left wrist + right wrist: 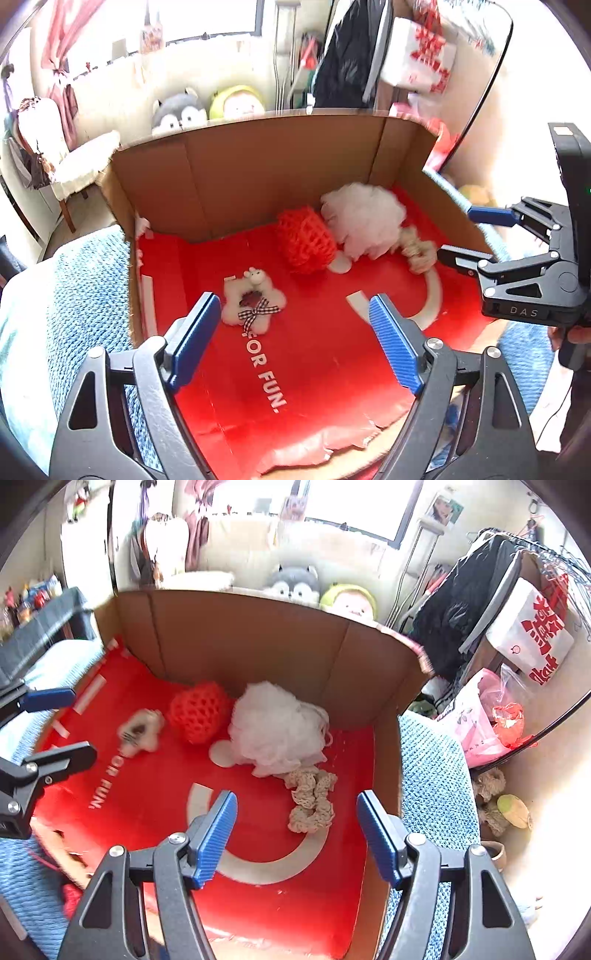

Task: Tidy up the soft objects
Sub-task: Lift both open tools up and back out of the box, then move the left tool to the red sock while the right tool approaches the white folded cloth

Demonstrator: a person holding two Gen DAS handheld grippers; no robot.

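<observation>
From the left wrist view, the left claw [295, 343] stood wide apart with nothing between its blue pads, hanging above the red floor of the cardboard box [280, 166]. Just ahead of it lay the small white plush flower [254, 301] with a checked bow, flat on the box floor and clear of both pads. Further back, against the rear wall, sat the red net puff [304, 240] touching the white mesh puff [364, 218], with the cream crocheted scrunchie [421, 254] just beside the white one. The right claw [469, 236] showed at the right edge over the box wall, also parted and empty. The box seemed to rest on a blue knitted blanket [74, 295].

From the right wrist view, the right claw [297, 834] was likewise spread and gripping nothing, poised above the scrunchie [312, 801], which lay loose on the box floor near the right wall. The white mesh puff [275, 727] and red net puff [197, 712] sat behind it, the plush flower [142, 731] blurred to the left. The left claw [62, 723] appeared at the left edge.

Judging by this, four soft items were already in the box and both claws were free, so a drop-off looked complete. Outside, on the floor to the right, another crocheted piece [489, 781] and a green-tipped object lay waiting; the next move probably called for swinging out over the box wall to fetch one.
</observation>
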